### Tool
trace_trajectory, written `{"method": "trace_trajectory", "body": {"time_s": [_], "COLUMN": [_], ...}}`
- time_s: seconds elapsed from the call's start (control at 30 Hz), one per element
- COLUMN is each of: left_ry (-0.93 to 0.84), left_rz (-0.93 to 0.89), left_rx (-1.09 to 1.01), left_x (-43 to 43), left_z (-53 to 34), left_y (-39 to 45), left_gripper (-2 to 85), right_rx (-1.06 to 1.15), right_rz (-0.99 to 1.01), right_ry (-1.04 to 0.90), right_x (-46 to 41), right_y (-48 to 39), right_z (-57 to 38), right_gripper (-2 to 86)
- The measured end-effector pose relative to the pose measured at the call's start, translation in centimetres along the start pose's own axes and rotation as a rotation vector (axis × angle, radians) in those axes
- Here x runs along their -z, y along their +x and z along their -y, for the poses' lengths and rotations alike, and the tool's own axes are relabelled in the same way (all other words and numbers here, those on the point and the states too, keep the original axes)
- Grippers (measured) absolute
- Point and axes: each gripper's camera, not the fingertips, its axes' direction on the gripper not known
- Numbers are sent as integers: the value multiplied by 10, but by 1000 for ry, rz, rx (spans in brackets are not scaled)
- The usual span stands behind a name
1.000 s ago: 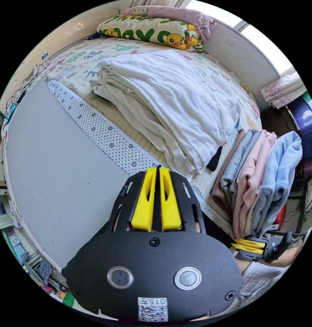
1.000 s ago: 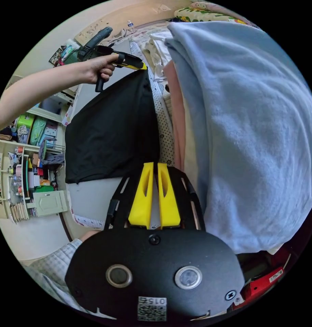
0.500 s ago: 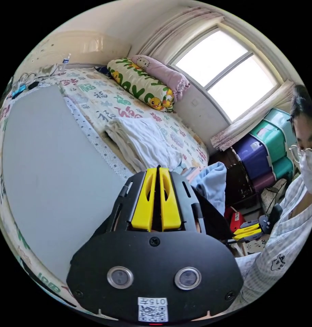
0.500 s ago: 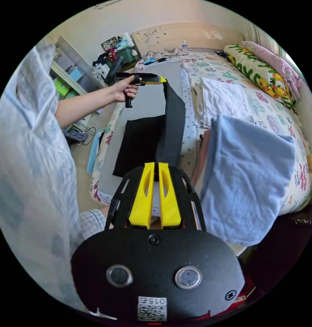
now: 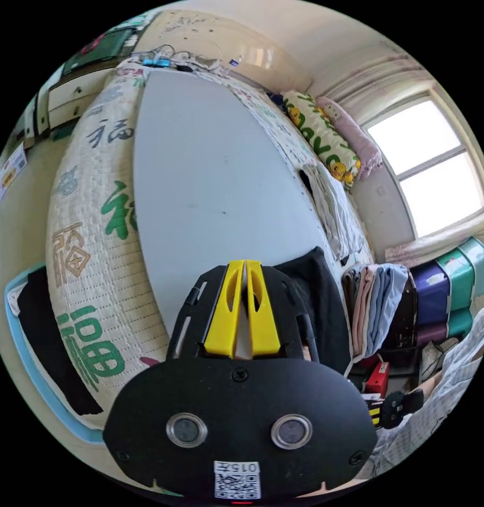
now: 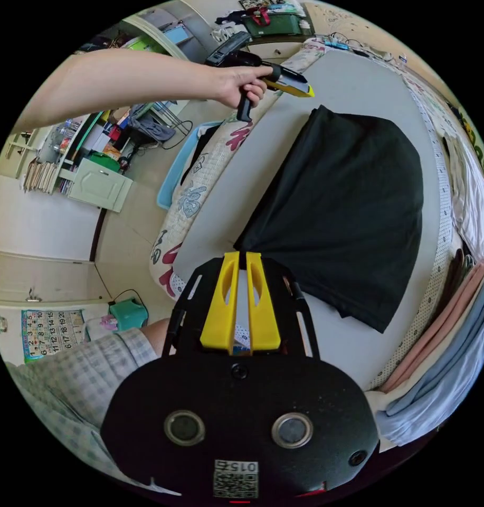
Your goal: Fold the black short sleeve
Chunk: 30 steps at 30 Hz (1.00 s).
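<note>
Black short sleeve (image 6: 347, 211) flat on grey board (image 5: 210, 179), both grippers' jaws closed, empty, labels unread.

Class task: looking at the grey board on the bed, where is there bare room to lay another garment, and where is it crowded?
Free: the grey board beyond the black shirt, toward the headboard. Crowded: the bed past the dotted strip, with the white folded pile and the pastel stack.

black shirt (image 6: 347, 211) | grey board (image 5: 210, 174) | yellow-jawed tool (image 6: 240, 264) | pale-blue folded cloth (image 6: 453, 364)
</note>
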Motion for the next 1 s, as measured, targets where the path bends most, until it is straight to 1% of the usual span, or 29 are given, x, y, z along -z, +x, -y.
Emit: {"method": "trace_trajectory", "body": {"time_s": [0.03,0.1,0.17,0.23,0.33,0.4,0.53,0.6,0.67,0.73,0.8,0.87,1.0], "left_ry": [44,64,41,17,-91,-125,-103,-122,-173,-178,-179,-172,-162], "left_rz": [-5,-41,-115,-107,-103,-56,-27,40,175,196,181,160,145], "left_rx": [40,106,118,110,115,103,40,2,-97,-137,-125,-95,-71], "left_x": [15,33,38,32,7,0,13,16,11,10,11,14,17], "left_z": [-2,-4,-10,-13,-12,-11,-7,-7,-9,-10,-11,-14,-20], "left_y": [-9,-16,-9,2,10,12,13,14,21,22,18,9,1], "left_gripper": [29,55,76,79,62,37,13,10,10,10,12,16,20], "right_rx": [12,29,39,42,68,98,198,234,251,256,250,256,248], "right_rz": [-11,-29,-49,-60,-87,-129,-293,-326,-347,-385,-378,-267,-177], "right_ry": [-11,-24,-53,-74,-96,-104,-110,-116,-147,-187,-194,-218,-223], "right_x": [4,10,15,20,32,40,43,38,24,16,18,24,30], "right_y": [-9,-22,-37,-48,-69,-85,-137,-156,-172,-182,-190,-199,-201], "right_z": [8,19,34,45,64,75,92,101,116,131,144,155,158], "right_gripper": [10,10,11,11,12,13,18,22,32,41,48,38,34]}}
